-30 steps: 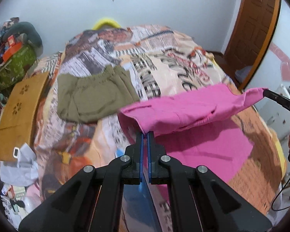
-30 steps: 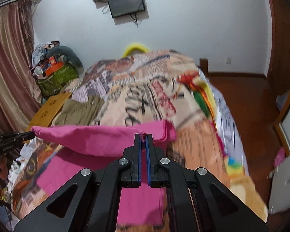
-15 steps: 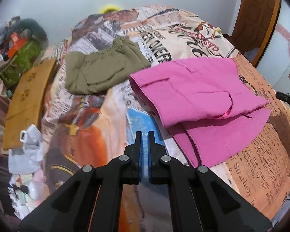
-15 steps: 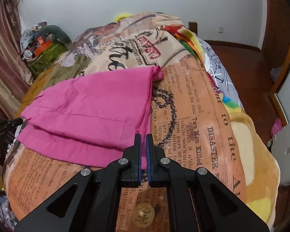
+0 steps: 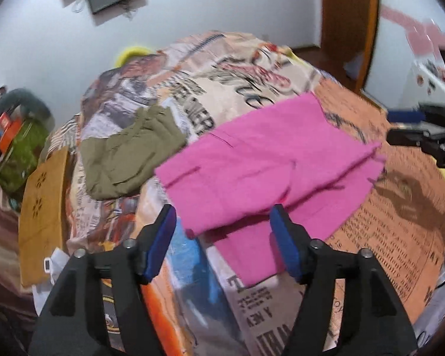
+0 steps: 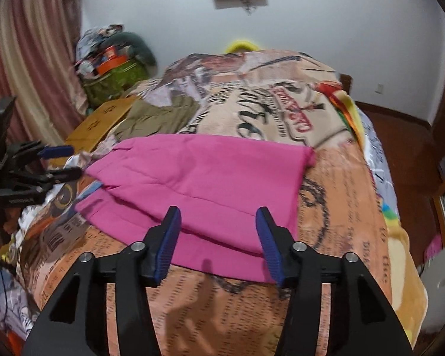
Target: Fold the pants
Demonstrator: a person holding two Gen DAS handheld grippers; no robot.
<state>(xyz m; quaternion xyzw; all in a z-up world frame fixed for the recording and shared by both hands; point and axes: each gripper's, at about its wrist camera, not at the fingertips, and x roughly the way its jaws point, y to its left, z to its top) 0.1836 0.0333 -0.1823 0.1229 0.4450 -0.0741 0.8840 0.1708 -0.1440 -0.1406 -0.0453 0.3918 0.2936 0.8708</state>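
The pink pants (image 5: pixel 261 160) lie folded over on the printed bedspread (image 5: pixel 400 225), the upper layer set back from the lower one. They also show in the right wrist view (image 6: pixel 204 184). My left gripper (image 5: pixel 224 241) is open and empty, just above the near edge of the pants. My right gripper (image 6: pixel 218 243) is open and empty over the near hem. Each gripper shows in the other's view: the right gripper (image 5: pixel 412 124), the left gripper (image 6: pixel 56 160).
Folded olive pants (image 5: pixel 127 154) lie on the bed behind and left of the pink ones. A tan board (image 5: pixel 41 207) leans at the bed's left side. A pile of bags (image 6: pixel 115 68) sits in the corner. A wooden door (image 5: pixel 350 17) stands at right.
Both grippers let go of the pink pants, which dropped folded onto the bed. Both then opened wide and drew back a little.
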